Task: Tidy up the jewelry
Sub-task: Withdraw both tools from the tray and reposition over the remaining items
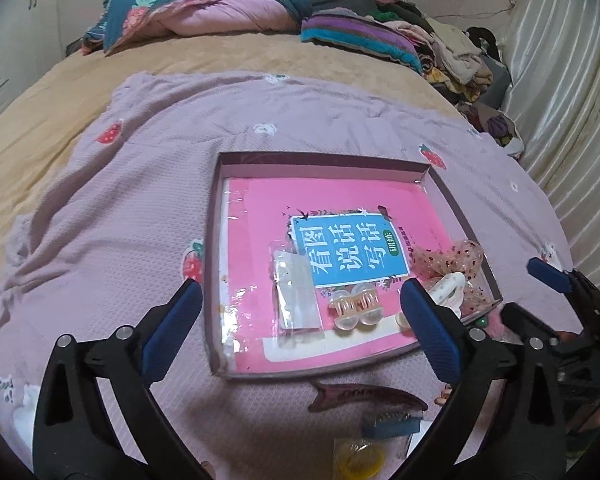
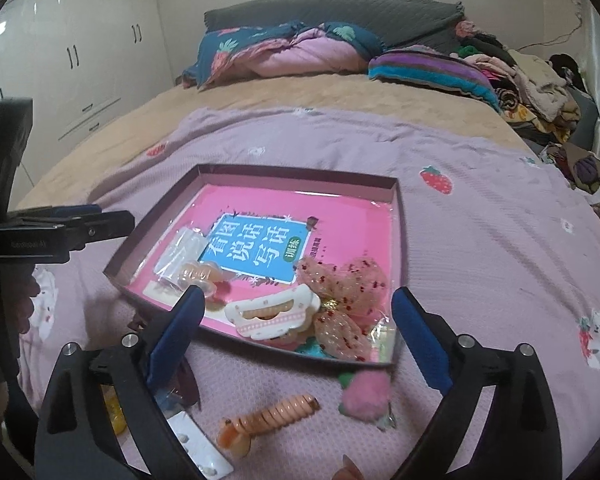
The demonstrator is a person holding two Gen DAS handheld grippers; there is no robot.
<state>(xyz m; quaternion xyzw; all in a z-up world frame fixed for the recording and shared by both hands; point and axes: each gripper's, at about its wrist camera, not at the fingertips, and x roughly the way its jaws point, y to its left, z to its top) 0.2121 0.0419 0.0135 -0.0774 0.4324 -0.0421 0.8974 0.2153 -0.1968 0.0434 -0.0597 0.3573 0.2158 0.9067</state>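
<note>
A shallow box tray (image 1: 320, 158) (image 2: 300, 172) with a pink book inside lies on the lilac blanket. In it are a clear packet (image 1: 298, 300) (image 2: 180, 248), a clear peach claw clip (image 1: 356, 306) (image 2: 198, 274), a white claw clip (image 2: 272, 314) (image 1: 446, 290) and a sequinned pink bow (image 2: 348, 296) (image 1: 452, 258). In front of the tray lie a dark pink clip (image 1: 364, 394), a yellow item (image 1: 358, 460), an orange spiral clip (image 2: 268, 416), a pink pompom (image 2: 366, 396) and a white card (image 2: 200, 446). My left gripper (image 1: 300, 324) and right gripper (image 2: 296, 340) are open and empty above the tray's near edge.
Folded quilts (image 2: 284, 52) and a striped blanket (image 2: 432, 68) lie at the bed's head. A pile of clothes (image 2: 532, 88) sits at the far right. White wardrobes (image 2: 60, 60) stand to the left, a curtain (image 1: 560, 100) to the right.
</note>
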